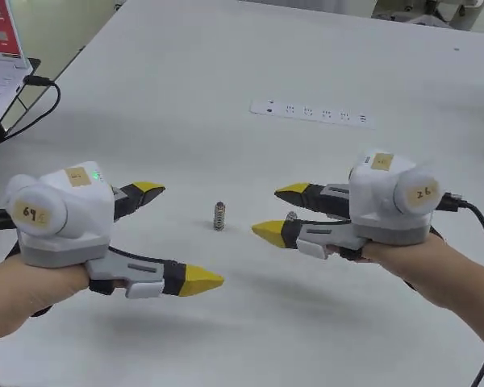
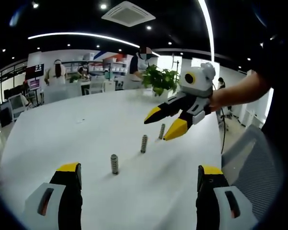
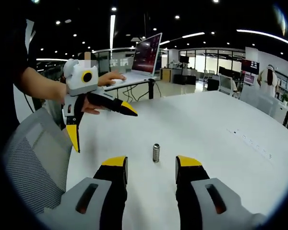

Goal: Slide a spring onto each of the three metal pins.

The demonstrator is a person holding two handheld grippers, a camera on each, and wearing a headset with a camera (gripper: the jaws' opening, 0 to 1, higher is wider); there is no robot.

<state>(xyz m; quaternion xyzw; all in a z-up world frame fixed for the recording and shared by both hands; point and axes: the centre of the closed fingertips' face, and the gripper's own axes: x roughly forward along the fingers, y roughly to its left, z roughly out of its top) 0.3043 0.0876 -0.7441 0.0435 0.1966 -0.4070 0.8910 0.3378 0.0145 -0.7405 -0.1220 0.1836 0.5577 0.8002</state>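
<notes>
Three pins (image 2: 144,143) in a row on table (image 2: 86,120), power strip (image 1: 310,113) behind, laptop (image 1: 0,48) far left

Open-plan office. A long white desk (image 1: 226,72) carried a power strip (image 1: 310,113); an open laptop (image 3: 146,53) sat on a neighbouring table. A mesh office chair (image 3: 31,158) stood beside the desk. Overhead were strip lights (image 2: 86,37) and a recessed ceiling air vent (image 2: 128,13). Behind stood a potted plant (image 2: 161,79), more workstations and people (image 2: 57,72).
</notes>
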